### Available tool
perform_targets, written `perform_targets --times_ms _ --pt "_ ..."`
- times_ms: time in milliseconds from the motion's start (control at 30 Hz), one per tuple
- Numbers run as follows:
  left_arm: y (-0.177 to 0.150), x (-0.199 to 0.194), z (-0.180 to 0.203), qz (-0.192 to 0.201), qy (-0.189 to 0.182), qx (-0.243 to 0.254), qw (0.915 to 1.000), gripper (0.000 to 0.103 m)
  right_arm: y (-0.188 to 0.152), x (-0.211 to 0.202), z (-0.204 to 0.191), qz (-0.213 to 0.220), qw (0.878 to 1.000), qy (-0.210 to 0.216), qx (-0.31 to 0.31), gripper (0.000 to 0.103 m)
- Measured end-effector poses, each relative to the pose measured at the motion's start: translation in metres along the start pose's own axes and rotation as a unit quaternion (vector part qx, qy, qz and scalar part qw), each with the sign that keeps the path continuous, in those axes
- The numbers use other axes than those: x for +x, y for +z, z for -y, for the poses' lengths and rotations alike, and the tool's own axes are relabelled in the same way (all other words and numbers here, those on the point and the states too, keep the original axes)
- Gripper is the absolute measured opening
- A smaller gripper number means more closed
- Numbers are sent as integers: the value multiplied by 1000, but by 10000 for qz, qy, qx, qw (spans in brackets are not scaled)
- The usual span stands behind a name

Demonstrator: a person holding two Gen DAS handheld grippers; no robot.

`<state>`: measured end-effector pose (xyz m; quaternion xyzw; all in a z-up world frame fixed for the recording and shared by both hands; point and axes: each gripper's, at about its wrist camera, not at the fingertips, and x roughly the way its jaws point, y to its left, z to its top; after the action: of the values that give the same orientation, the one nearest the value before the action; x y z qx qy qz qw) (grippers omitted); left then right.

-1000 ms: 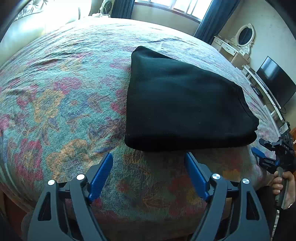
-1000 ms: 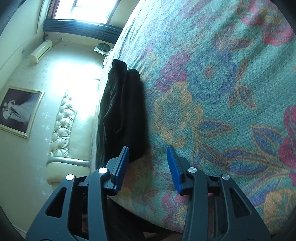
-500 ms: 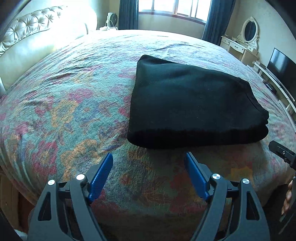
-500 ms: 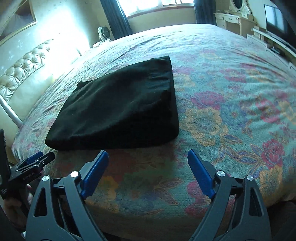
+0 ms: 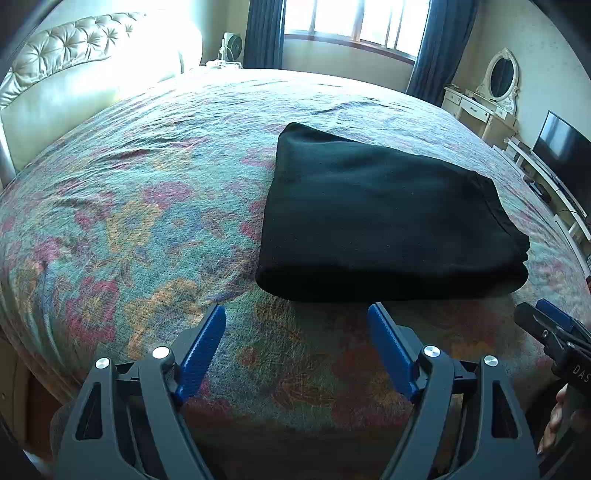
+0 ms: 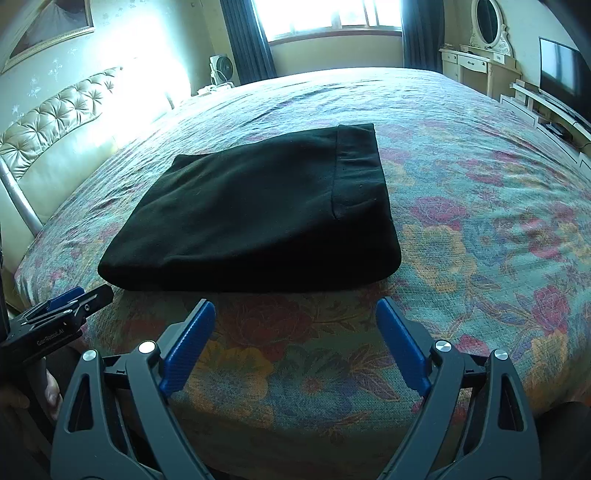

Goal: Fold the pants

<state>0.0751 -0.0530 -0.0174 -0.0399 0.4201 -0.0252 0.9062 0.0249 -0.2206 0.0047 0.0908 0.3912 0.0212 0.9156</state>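
Note:
The black pants [image 5: 380, 225] lie folded into a thick flat rectangle on the floral bedspread [image 5: 147, 206], near the bed's front edge. They also show in the right wrist view [image 6: 258, 214], waistband at the right side. My left gripper [image 5: 297, 314] is open and empty, just short of the pants' near edge. My right gripper [image 6: 295, 308] is open and empty, also just short of that edge. Each gripper shows at the side of the other's view: the right one [image 5: 550, 325] and the left one [image 6: 70, 302].
A tufted cream headboard [image 5: 74, 62] stands at the left. A window with dark curtains [image 5: 351, 26] is at the back. A white vanity with oval mirror [image 5: 491, 92] and a TV [image 5: 561, 147] on a low stand are at the right.
Both grippers have drawn back and levelled to face the folded pants from the bed's front edge. The right gripper has swung round from a sideways tilt and opened wider. The pants have not moved.

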Motion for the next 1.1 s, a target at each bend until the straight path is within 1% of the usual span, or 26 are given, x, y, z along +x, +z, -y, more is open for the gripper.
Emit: perform_targets --times_ms 200,400,433,467,567,800,900,1033,1100 --pt "0 -1 3 35 93 60 9999 78 -2 2 4 -26 10000 42 68 89" --pt "2 -7 10 212 151 289 9992 78 -3 1 3 -7 10000 32 39 89" --pt "2 -8 11 222 155 305 9992 81 -3 1 3 -5 10000 38 42 89" --pt "3 -8 12 233 164 315 9991 88 -3 0 4 -3 10000 39 47 89" --pt "3 -12 13 334 164 309 9988 88 -3 0 5 2 10000 42 58 89" --pt "6 -14 13 323 220 268 9989 88 -3 -1 6 4 9999 63 79 89" --pt "7 -13 14 316 311 258 9987 88 -3 -2 5 4 9999 76 73 89" --pt "7 -16 17 429 411 313 9977 88 -3 -2 6 8 9999 90 91 89" --pt "8 -19 19 496 520 362 9968 88 -3 -2 6 10 9999 86 95 89"
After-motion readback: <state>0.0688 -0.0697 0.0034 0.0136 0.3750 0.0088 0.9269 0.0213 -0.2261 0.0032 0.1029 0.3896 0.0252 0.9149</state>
